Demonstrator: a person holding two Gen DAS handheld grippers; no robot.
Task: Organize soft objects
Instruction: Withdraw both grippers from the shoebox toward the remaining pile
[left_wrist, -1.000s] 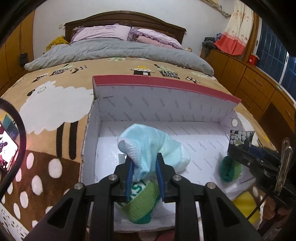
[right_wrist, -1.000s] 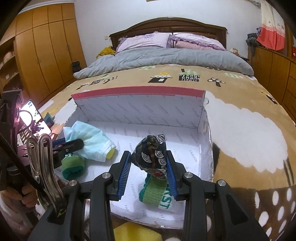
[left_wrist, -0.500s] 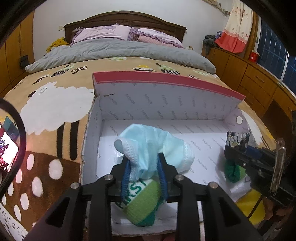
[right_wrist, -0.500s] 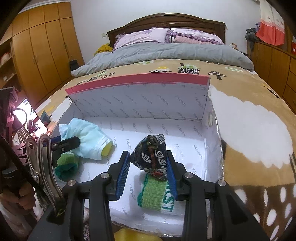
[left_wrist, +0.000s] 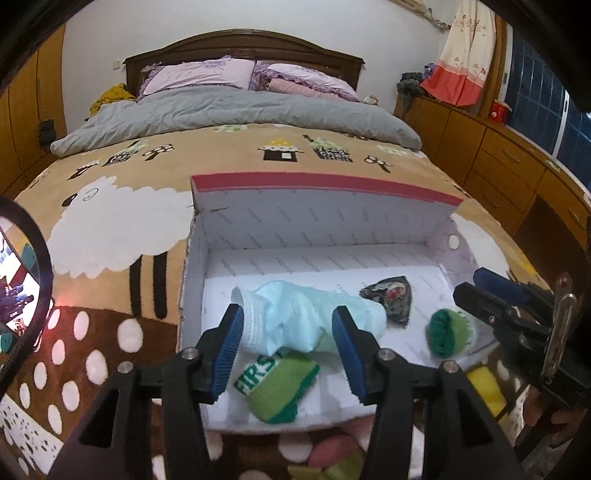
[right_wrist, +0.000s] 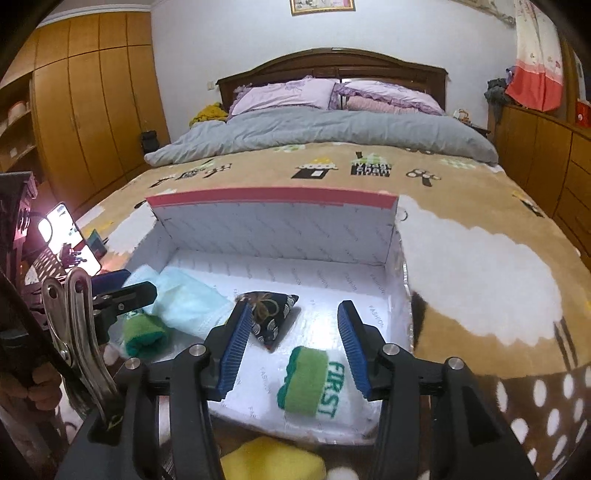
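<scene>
Since a second earlier both grippers had let go: the left gripper (left_wrist: 288, 343) dropped the pale blue cloth sock (left_wrist: 310, 317) and the right gripper (right_wrist: 291, 343) the dark patterned fabric pouch (right_wrist: 271, 319) inside the white cardboard box (left_wrist: 295, 229). Both pairs of fingers stood wide apart, empty, so these two looked stowed.

An open white cardboard box with a red-edged lid (left_wrist: 325, 221) sits on the brown sheep-patterned blanket (left_wrist: 110, 229) at the foot of the bed. Inside it, a pale blue sock (left_wrist: 306, 317) lies toward the left, partly over a green-and-white rolled sock marked FIRST (left_wrist: 277, 384) at the front. A dark patterned cloth pouch (left_wrist: 391, 299) lies just right of the blue sock, and another green rolled sock (left_wrist: 447, 332) lies at the right front. A yellow sponge (right_wrist: 273, 461) lies before the box.
</scene>
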